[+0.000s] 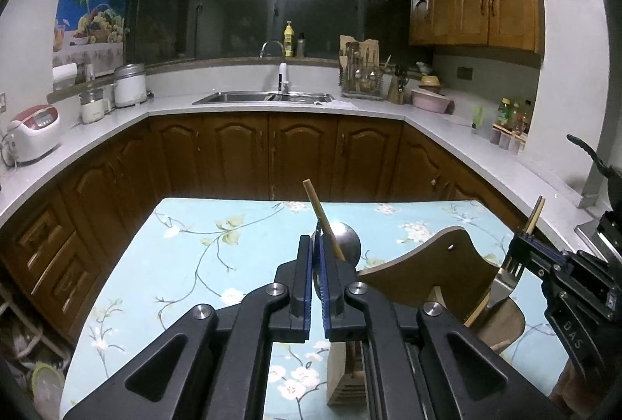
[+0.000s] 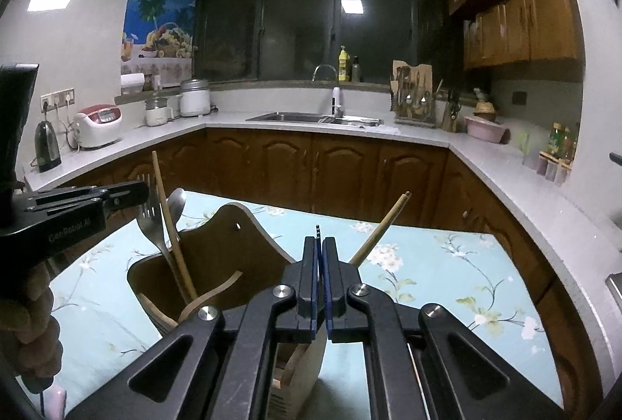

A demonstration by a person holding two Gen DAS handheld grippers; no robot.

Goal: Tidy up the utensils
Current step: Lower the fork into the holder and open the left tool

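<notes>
A wooden utensil holder (image 1: 435, 264) (image 2: 217, 249) stands on the floral blue tablecloth. My left gripper (image 1: 317, 245) is shut on a metal spoon (image 1: 346, 239) and a wooden chopstick (image 1: 322, 217), held above the holder; they also show in the right wrist view, spoon (image 2: 177, 204) and chopstick (image 2: 171, 225), with a fork (image 2: 149, 221) in the holder. My right gripper (image 2: 319, 241) is shut on a pair of chopsticks (image 2: 383, 227), to the right of the holder. In the left wrist view it (image 1: 523, 237) shows at right beside the fork (image 1: 505, 280).
The table (image 1: 194, 264) stands before brown kitchen cabinets (image 1: 241, 151) and a white counter. A sink (image 1: 264, 97), rice cookers (image 1: 33, 132), a utensil rack (image 1: 361, 74) and bottles (image 1: 509, 116) stand on the counter. A kettle (image 2: 46, 144) stands at left.
</notes>
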